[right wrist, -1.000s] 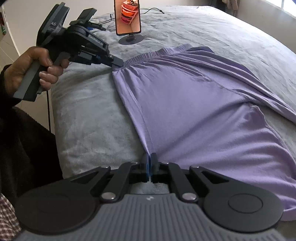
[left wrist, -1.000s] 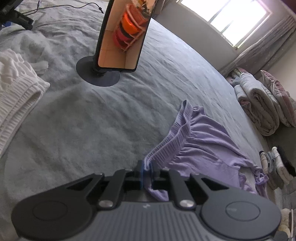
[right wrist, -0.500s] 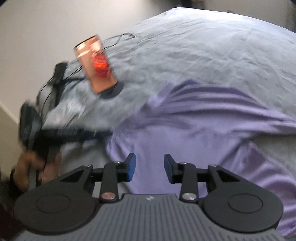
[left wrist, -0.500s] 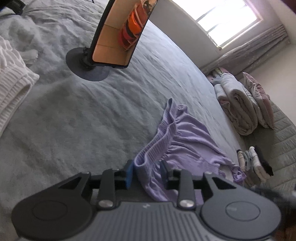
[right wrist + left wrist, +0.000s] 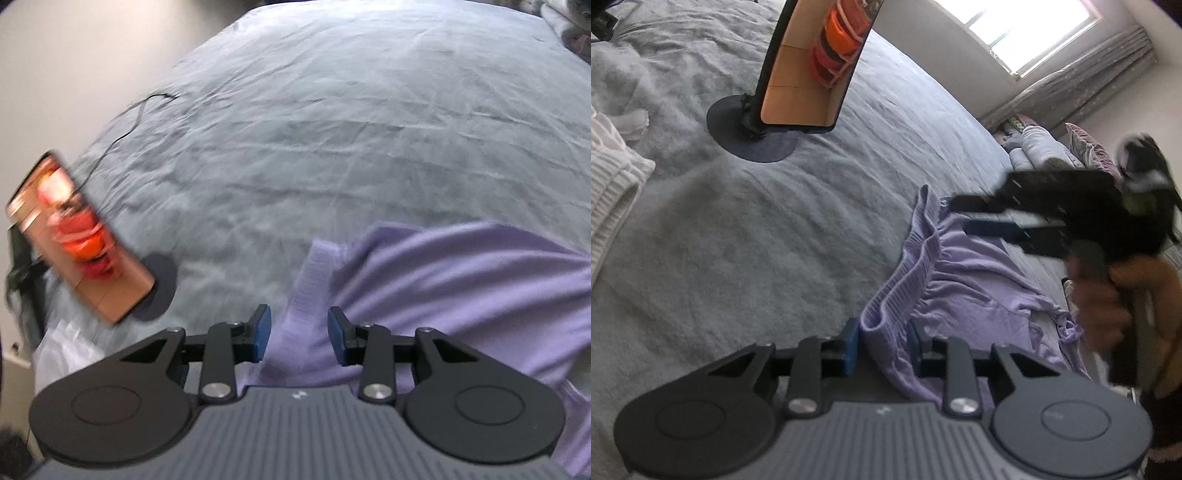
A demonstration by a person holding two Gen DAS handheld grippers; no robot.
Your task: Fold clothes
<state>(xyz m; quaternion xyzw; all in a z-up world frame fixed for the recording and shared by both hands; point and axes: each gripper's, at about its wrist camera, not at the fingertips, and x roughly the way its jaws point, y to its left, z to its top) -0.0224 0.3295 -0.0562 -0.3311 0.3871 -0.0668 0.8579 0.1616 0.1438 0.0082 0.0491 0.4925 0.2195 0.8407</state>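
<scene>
Lavender shorts (image 5: 964,280) lie rumpled on the grey bedspread (image 5: 775,229), at about five o'clock from the phone on its stand (image 5: 809,66); a white knit garment (image 5: 609,184) sits at nine o'clock. The ribbed waistband (image 5: 314,280) is bunched, not flat. The left gripper (image 5: 882,343) has just been closing, its jaws parted with the waistband fold between them, the left pad touching cloth but not clamping it. The right gripper (image 5: 299,334) has just been opening; its jaws stand apart over the waistband's far end, gripping nothing. To my eye, each should pinch one waistband corner and draw apart evenly, smoothing the cloth flat before any fold.
</scene>
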